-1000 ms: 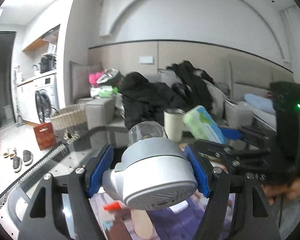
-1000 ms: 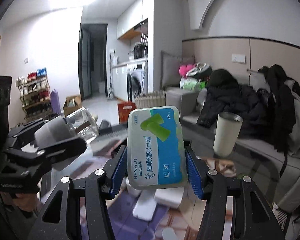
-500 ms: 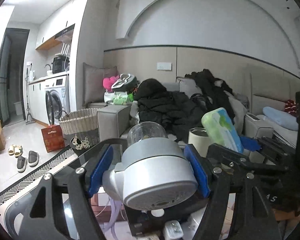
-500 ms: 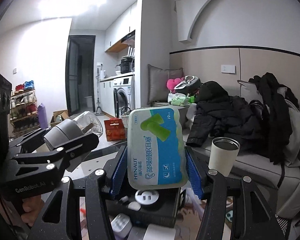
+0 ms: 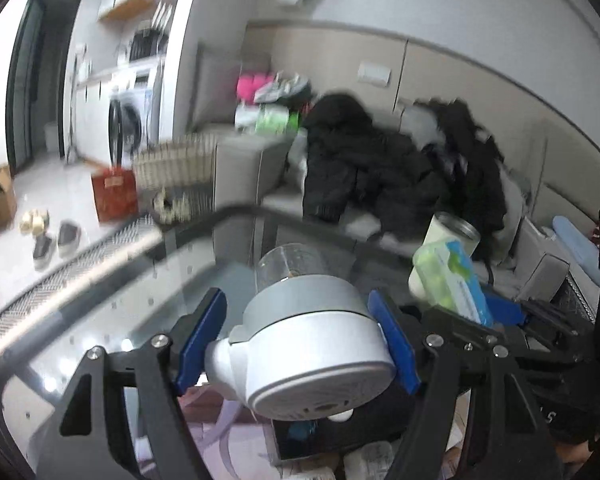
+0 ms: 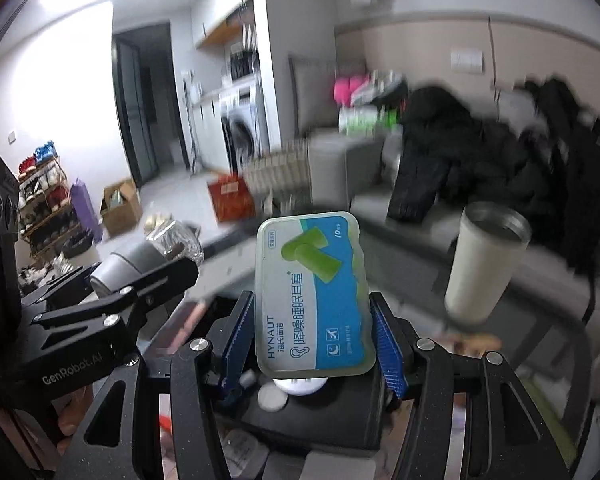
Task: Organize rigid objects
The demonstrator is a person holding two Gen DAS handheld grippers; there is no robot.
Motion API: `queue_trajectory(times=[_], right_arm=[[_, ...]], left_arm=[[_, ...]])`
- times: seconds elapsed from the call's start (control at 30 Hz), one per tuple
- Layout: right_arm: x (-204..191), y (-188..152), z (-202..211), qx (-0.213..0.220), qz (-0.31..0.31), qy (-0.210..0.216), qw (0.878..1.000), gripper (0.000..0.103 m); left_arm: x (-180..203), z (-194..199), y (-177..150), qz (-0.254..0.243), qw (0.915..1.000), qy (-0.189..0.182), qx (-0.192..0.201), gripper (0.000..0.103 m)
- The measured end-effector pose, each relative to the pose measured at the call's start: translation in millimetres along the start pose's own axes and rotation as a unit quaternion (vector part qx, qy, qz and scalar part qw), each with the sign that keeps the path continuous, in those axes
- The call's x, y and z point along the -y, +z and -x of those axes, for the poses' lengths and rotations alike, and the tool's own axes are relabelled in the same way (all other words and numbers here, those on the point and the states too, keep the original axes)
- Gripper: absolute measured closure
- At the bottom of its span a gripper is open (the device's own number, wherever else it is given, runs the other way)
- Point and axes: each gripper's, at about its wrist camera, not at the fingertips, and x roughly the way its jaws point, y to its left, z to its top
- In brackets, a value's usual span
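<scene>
Jar [image 5: 308, 344] first, as the bulkier of the two held things: a clear glass body capped by a wide grey lid, lying on its side between the blue pads of the left gripper [image 5: 300, 344], which is clenched on the lid. Glass is likely heavy for its size, slick and breakable, so the lid's broad stiff rim looks like the safer place to hold. Smaller is the earplug box [image 6: 314, 296], a flat rounded case with a blue, white and green label, standing upright in the right gripper [image 6: 314, 332], which clamps its two long edges. It is probably light and stiff, with thin walls that could flex under a hard squeeze. Both hang above a black tray [image 6: 352, 424] in the near middle; a cream cup [image 6: 484, 264] stands far right.
</scene>
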Motion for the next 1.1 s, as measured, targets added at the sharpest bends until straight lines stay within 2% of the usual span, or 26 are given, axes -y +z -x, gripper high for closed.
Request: queue_trajectory(times=[0.13,0.3,0.4,0.6,0.8,1.1], right_arm=[[5,-7,-26,-0.064,-0.013,0.009,0.998,0.047],[12,-19,-56,-0.131,-0.026,0.028,0.991,0.047],[15,-27,-68,-0.154,-0.039,0.035,0.987,0.047],[14,-31,-73,-0.157,-0.021,0.028,0.987,0.047],[15,-35,-68,-0.164,-0.014,0.026,0.986,0.046],[17,-37,-65,-0.173,-0.021,0.037,0.984,0.046]], left_arm=[[1,-23,-4,0.006,0.9986,-0.001,-0.052,0.03],[14,-40,-10,0.001,0.9948,-0.03,-0.097,0.03],[24,-46,-15,-0.005,0.9925,-0.038,-0.116,0.03],[25,-53,-17,0.0,0.9907,-0.031,-0.132,0.03],[27,-49,-15,-0.006,0.9924,-0.022,-0.121,0.033],[20,-42,-15,0.002,0.9929,-0.028,-0.116,0.031]])
